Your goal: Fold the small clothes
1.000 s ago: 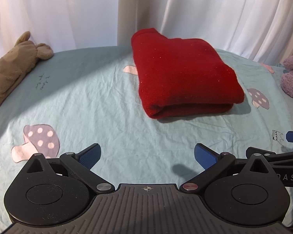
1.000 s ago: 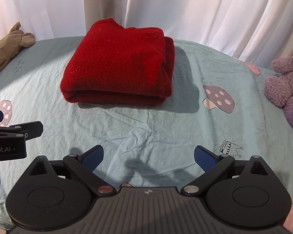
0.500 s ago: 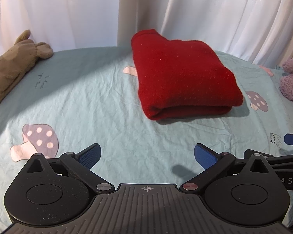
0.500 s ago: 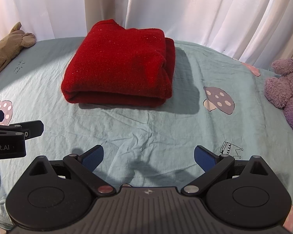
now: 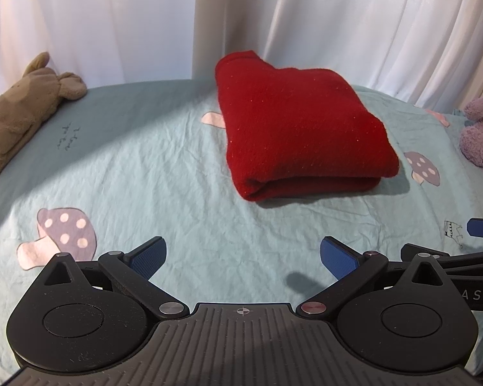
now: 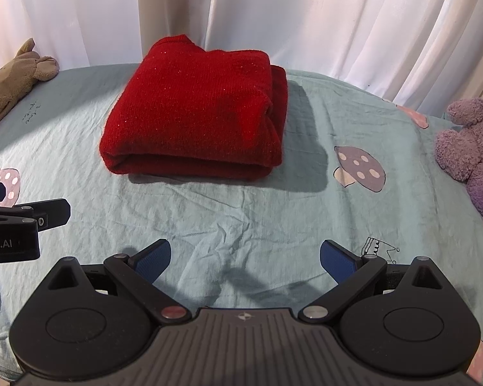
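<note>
Two grippers hang low over the bed, and both have their blue fingers spread wide with nothing between them: the left gripper (image 5: 243, 255) and the right gripper (image 6: 245, 257) are each released and empty. The red sweater (image 5: 301, 128) lies folded into a thick, neat block well ahead of both pairs of fingers, touching neither; from the left gripper it sits ahead and a little toward the right finger, from the right gripper ahead and a little toward the left finger (image 6: 153, 259), its rounded fold edge facing the fingers. The two grippers are side by side, each showing at the edge of the other's view. The sweater rests on a pale blue-green bedsheet (image 5: 145, 173), lightly creased and printed with spotted mushrooms (image 5: 62, 233) and a small crown doodle (image 6: 378, 247). A brown plush toy (image 5: 19, 112) lies far off beyond the left finger, a purple plush toy (image 6: 473, 148) beyond the right finger. White curtains (image 6: 338, 16) hang in folds behind the bed.
</note>
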